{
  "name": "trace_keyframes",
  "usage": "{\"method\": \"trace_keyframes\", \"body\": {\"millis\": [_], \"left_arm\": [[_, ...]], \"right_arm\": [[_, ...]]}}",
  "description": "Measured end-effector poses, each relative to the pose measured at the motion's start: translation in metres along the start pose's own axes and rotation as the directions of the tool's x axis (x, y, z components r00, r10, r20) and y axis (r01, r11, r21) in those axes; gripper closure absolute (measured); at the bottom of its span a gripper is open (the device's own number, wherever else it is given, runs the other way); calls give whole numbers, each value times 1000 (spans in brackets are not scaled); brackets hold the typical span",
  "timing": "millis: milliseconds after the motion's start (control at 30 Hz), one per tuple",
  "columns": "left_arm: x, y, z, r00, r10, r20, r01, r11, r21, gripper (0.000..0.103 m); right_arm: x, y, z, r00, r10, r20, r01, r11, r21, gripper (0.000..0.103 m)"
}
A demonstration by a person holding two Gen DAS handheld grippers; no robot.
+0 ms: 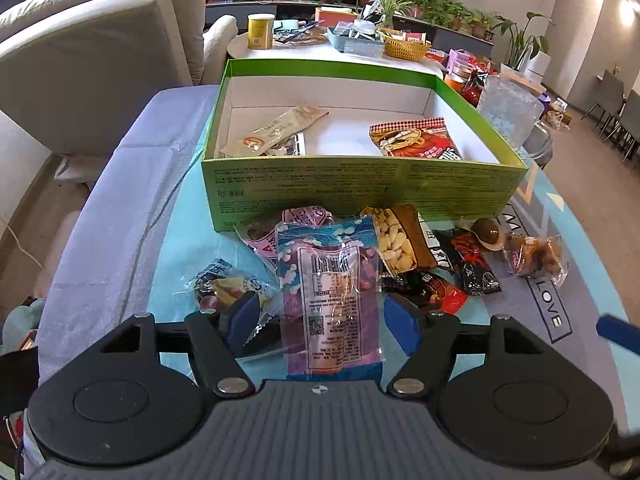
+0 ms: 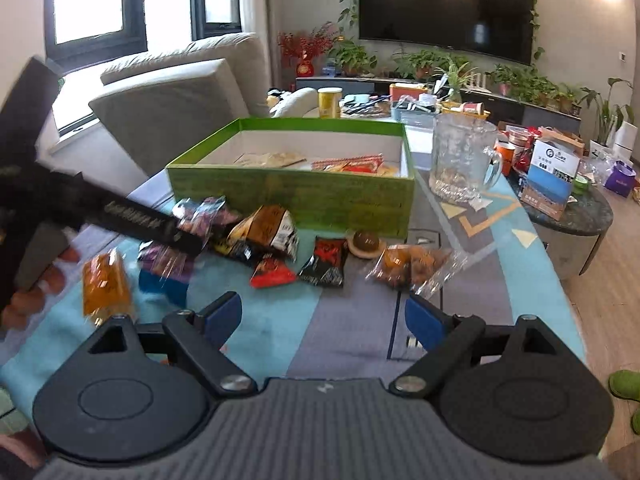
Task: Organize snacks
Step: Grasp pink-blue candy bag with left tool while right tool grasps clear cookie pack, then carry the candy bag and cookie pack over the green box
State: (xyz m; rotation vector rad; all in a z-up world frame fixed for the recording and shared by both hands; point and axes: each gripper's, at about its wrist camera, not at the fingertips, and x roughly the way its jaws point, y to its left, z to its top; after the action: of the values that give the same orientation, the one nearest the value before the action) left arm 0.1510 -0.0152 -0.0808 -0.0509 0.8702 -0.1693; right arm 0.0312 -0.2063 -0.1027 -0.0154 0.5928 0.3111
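Here, I took the green box [image 1: 362,184] as my landmark and read everything off it, from left to right. In front of its left corner lay a clear wrapped candy [image 1: 224,286], and beside that a pink packet [image 1: 298,222] touched the box's front wall. The left gripper [image 1: 324,322] hung over the pile in front of the box with its blue pads well apart — a long blue and purple snack pouch [image 1: 332,280] lay flat between them, and neither pad pressed on it. Right of the pouch, still in front of the box, sat a peanut bag [image 1: 400,242], then a black and red packet [image 1: 472,260], a small brown round sweet [image 1: 488,232] and a clear bag of amber sweets [image 1: 534,256] off the box's right front corner. Inside the box, a beige packet [image 1: 276,130] lay to the left and a red patterned packet [image 1: 416,138] to the right. A glass mug [image 2: 460,160] stood just beside the box's right wall. My right gripper [image 2: 324,322] hovered nearer than the pile, fingers spread wide — only the tablecloth [image 2: 340,340] showed between them.
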Motion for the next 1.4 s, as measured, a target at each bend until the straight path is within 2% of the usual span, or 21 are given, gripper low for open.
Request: {"method": "trace_keyframes", "body": {"millis": [267,400,467,667,800,933,967,1033,1400], "left_arm": [[13,-4,2,1000,7,-23,-8,1000,-4,37],[12,-1,0,999,-50,-5,50,999,3,48],[10,2,0,997,-71,-1,71,997,-12,48],[-3,2,0,997,-64,47,64,998,0,50],[-12,1,2,995,-77,67,77,997,2,50],[-22,1,4,992,-82,91,81,997,10,50],[-24,0,4,992,-85,97,84,996,11,50],[-28,1,6,990,-87,107,86,996,14,50],[-40,1,16,985,-89,148,87,996,21,49]], "right_arm": [[-4,25,-18,993,117,-24,-119,988,-97,24],[2,37,-22,988,143,-56,-149,982,-120,24],[3,40,-24,985,157,-70,-165,978,-125,24],[2,49,-33,978,182,-106,-198,966,-165,24],[4,57,-41,980,159,-122,-182,960,-214,24],[3,56,-40,980,158,-118,-179,963,-201,24],[2,54,-39,977,175,-119,-195,963,-188,36],[0,53,-37,978,174,-118,-192,966,-174,39],[-2,31,-19,992,121,-37,-124,987,-104,40]]}}
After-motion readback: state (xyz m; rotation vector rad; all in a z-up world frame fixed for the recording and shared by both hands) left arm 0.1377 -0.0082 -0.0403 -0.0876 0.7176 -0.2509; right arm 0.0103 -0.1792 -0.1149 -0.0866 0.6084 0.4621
